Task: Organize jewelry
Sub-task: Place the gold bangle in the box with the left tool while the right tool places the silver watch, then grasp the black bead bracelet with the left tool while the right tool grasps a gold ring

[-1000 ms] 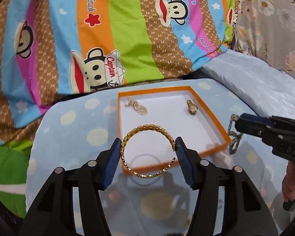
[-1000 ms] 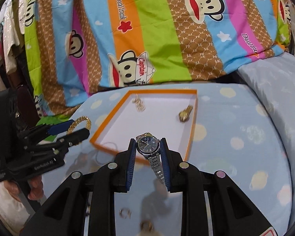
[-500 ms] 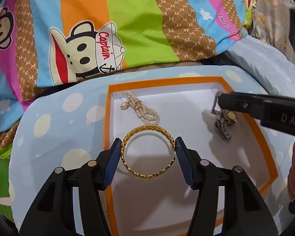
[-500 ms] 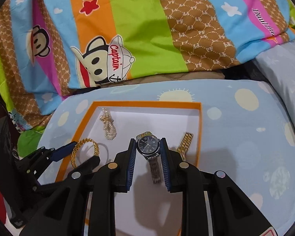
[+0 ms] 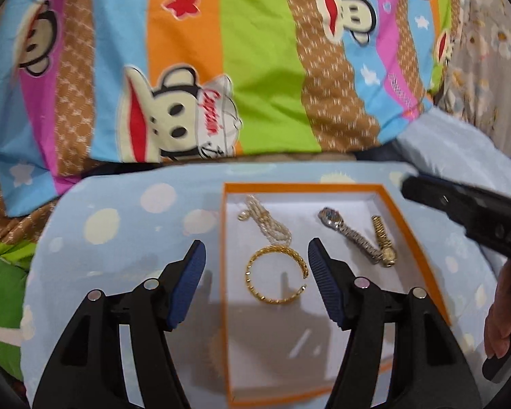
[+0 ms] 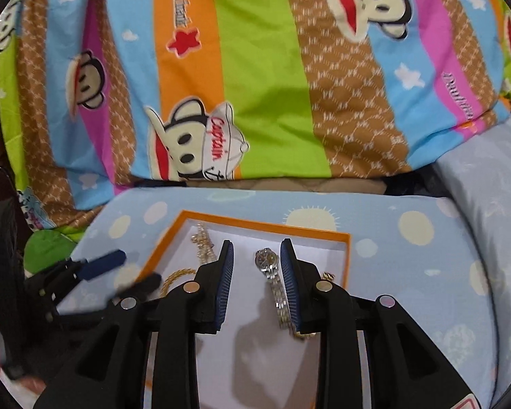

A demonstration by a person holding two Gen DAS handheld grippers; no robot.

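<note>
Partly hidden gold watch [image 6: 328, 276] behind right gripper [image 6: 257, 272]

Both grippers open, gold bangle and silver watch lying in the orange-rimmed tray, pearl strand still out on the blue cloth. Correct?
Not quite: the pearl strand is already inside the orange-rimmed tray, beside the gold bangle, as the left wrist view shows. The rest holds: left gripper and right gripper open, silver watch in the tray.

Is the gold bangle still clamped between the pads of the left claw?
No, the gold bangle lies in the orange tray, clear of the left claw.
</note>
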